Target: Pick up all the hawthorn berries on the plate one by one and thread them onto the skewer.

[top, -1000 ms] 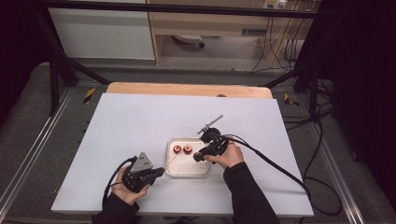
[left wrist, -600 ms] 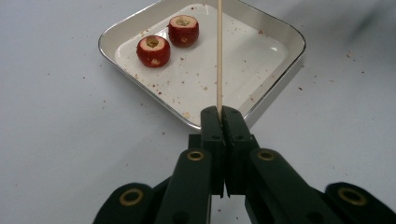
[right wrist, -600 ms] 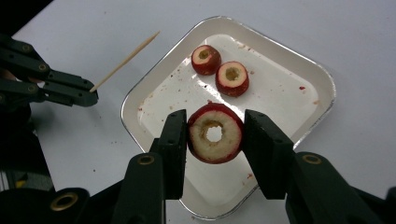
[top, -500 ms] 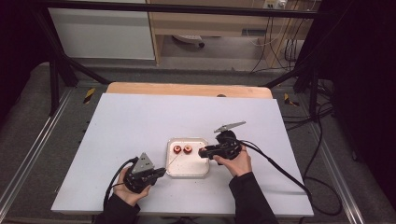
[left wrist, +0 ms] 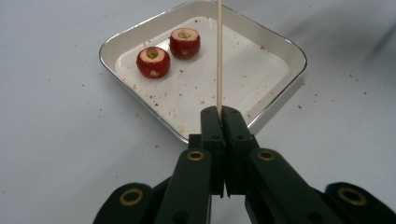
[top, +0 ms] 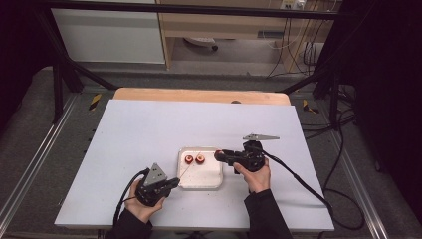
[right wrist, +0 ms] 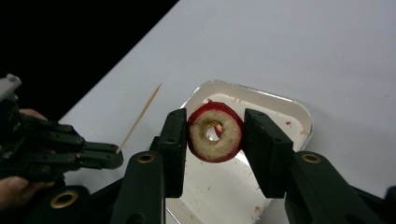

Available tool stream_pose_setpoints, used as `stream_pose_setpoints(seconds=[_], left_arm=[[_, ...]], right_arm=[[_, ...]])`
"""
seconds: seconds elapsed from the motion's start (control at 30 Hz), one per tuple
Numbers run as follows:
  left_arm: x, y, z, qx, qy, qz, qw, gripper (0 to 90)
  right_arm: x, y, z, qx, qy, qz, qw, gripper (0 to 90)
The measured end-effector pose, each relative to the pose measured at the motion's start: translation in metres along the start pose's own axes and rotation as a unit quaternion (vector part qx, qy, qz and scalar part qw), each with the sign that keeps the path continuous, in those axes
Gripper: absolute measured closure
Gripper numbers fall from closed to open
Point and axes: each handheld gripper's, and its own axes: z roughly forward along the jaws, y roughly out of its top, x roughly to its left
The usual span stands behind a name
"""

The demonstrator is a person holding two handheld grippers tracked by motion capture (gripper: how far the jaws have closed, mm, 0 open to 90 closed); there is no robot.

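So the right claw pinches a cored fruit ring over the tray near the desk's front edge, left claw clamped on a skewer, threading's probably next, needing its tip lined up with the hole.

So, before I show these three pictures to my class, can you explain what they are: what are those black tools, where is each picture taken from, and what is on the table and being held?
A person sits at a white table holding a hand-operated two-jaw gripper in each hand. One picture looks down from above; the other two come from cameras riding on each gripper, looking along its black jaws. On the table is a small white tray with two cored red fruits and crumbs. The left gripper is shut on a thin wooden skewer. The right gripper clamps a third cored red fruit, its hole facing the camera, above the tray.
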Motion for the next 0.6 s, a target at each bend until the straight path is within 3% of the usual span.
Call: stream_pose_setpoints(seconds=[0.33,0.6], left_arm=[[-0.007,0.005,0.005,-0.017,0.001,-0.017,0.9997,88.5],[-0.012,0.009,0.01,-0.03,0.0,-0.033,0.999,88.5]], right_arm=[[0.002,0.005,-0.002,-0.068,0.011,0.031,0.9971,61.2],[-0.001,0.006,-0.001,-0.123,0.018,0.065,0.9901,61.2]])
